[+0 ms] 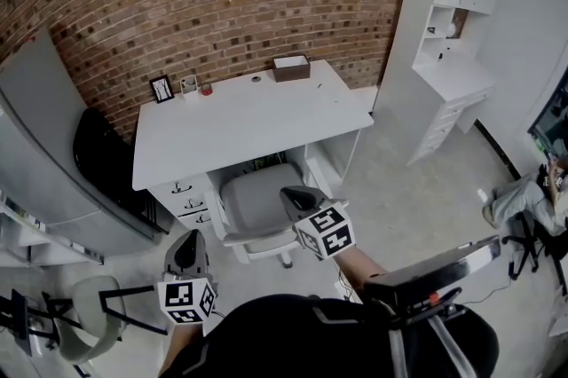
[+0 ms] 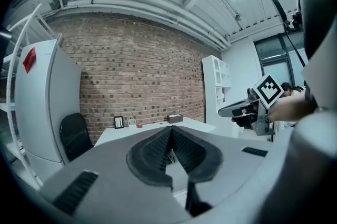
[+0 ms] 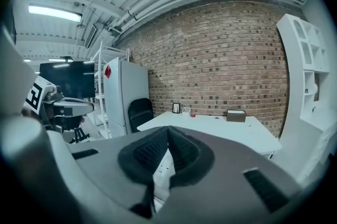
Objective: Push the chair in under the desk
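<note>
A grey office chair (image 1: 253,209) stands in front of the white desk (image 1: 248,114), its seat partly inside the knee space. My right gripper (image 1: 295,194) is shut and empty, its tip over the chair's right side; I cannot tell if it touches. The left gripper (image 1: 186,245), also shut with nothing in it, hangs over the floor left of the chair, near the desk's drawers (image 1: 185,197). In the left gripper view the shut jaws (image 2: 171,131) point at the desk (image 2: 124,131). The right gripper view shows shut jaws (image 3: 167,131) before the desk (image 3: 221,125). The chair is hidden in both gripper views.
A black chair (image 1: 102,150) and a grey cabinet (image 1: 53,145) stand left of the desk. A white shelf unit (image 1: 453,57) rises at the right. A brown box (image 1: 291,66) and a small frame (image 1: 161,89) sit on the desk's far edge. A person (image 1: 532,199) sits far right.
</note>
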Available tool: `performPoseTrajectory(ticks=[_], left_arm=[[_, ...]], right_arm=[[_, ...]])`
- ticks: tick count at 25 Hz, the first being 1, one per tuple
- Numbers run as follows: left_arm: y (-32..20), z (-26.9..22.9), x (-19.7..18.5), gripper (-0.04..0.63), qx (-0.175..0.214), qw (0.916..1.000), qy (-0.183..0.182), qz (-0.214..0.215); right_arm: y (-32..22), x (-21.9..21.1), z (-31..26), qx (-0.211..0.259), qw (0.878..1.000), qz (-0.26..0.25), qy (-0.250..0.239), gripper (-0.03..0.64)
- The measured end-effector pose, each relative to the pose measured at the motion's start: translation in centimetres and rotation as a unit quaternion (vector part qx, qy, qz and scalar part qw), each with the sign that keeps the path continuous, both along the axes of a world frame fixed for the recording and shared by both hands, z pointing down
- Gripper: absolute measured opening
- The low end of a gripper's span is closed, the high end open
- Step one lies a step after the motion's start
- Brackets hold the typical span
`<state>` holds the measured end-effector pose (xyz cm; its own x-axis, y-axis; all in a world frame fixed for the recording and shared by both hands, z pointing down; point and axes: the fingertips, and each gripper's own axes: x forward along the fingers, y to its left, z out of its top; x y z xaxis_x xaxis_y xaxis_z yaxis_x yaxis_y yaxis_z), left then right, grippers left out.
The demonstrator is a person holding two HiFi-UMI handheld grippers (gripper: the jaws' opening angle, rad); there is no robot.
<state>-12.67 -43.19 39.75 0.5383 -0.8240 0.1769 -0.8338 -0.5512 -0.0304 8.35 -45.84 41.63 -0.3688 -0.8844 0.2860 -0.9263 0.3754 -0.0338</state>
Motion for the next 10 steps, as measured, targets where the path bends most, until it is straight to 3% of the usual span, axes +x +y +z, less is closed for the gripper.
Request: performPoseTrajectory(ticks=[4, 10], left_arm=[[0.21, -0.07, 0.44, 0.008, -0.005, 0.9997, 0.023, 0.008], [-0.18, -0.48, 0.93, 0.008, 0.002, 1.0000, 0.001, 0.003]], right_arm=[[-0.21, -0.08, 0.17, 0.002, 1.000, -0.001, 0.002, 0.009], [-0.85, 0.22, -0.70, 0.009, 1.000, -0.002, 0.007, 0.009]])
